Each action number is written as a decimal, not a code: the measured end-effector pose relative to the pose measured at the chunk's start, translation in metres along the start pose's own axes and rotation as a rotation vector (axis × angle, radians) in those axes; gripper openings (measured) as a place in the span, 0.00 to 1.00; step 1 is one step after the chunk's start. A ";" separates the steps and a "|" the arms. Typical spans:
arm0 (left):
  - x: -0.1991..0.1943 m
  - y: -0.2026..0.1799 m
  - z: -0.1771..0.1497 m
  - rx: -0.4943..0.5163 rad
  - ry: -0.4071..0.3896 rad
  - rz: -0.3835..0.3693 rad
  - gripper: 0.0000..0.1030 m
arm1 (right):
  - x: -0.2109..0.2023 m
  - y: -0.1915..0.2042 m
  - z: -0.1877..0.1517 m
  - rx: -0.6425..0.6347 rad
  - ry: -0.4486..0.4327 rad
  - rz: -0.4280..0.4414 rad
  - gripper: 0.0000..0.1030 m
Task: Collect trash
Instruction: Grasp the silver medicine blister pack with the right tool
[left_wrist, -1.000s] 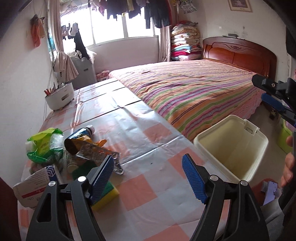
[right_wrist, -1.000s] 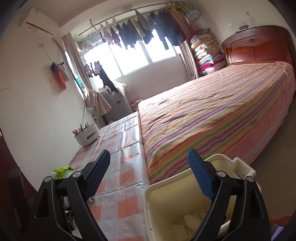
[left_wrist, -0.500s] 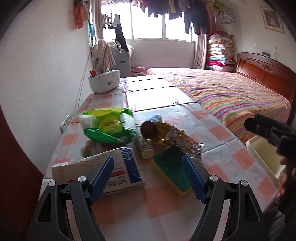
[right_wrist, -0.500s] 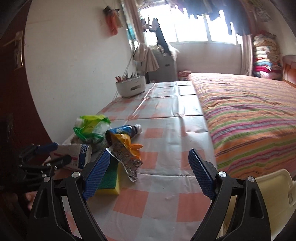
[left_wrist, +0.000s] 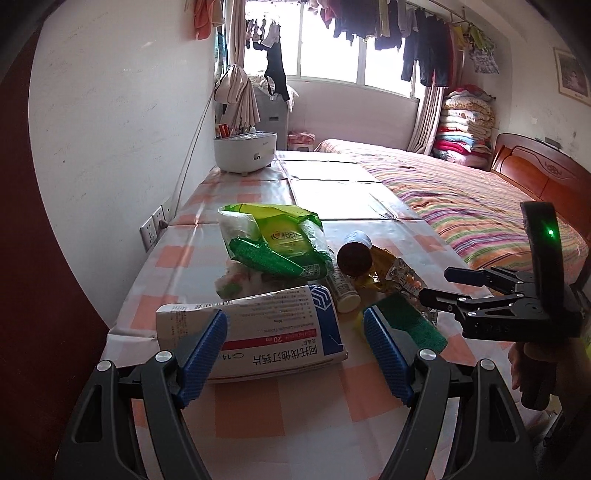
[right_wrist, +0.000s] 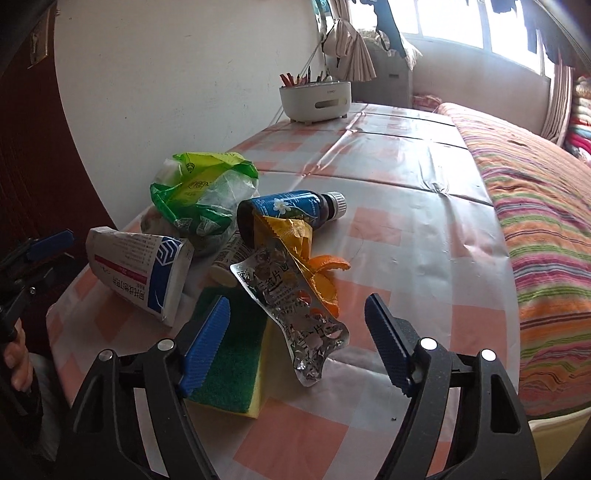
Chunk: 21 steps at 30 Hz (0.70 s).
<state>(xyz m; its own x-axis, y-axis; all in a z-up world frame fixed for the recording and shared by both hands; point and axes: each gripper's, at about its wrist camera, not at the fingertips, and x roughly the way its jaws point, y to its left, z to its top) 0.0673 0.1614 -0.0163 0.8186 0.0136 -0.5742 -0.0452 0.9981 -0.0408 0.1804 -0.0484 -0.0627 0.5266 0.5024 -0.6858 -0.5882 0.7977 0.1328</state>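
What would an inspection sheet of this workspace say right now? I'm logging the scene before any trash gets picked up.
Surface: table under a checked plastic cloth.
Job's things: medicine box, green bag, brown bottle, foil blister sheet, orange peel, piled together.
Clutter: sponge under the foil; white pen holder.
Grippers: left tongs open before the box; right tongs open around the foil.
Cables: cord along the wall.
Surroundings: striped bed, window.

Right gripper (right_wrist: 297, 339) agape over foil blister pack (right_wrist: 295, 317), sponge (right_wrist: 236, 362) beneath.
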 end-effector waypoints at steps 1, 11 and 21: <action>-0.001 0.002 0.000 -0.004 -0.001 0.001 0.72 | 0.004 0.000 0.001 -0.004 0.010 0.002 0.72; -0.001 0.018 0.001 -0.033 0.005 0.015 0.72 | 0.026 0.000 0.005 0.010 0.082 0.048 0.47; 0.000 0.033 -0.002 -0.046 0.022 0.049 0.72 | 0.010 0.002 0.005 0.043 0.050 0.069 0.30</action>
<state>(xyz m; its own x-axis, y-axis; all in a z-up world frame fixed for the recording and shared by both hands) 0.0649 0.1944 -0.0197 0.8017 0.0606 -0.5947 -0.1118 0.9925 -0.0495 0.1876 -0.0404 -0.0660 0.4537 0.5403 -0.7086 -0.5948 0.7757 0.2107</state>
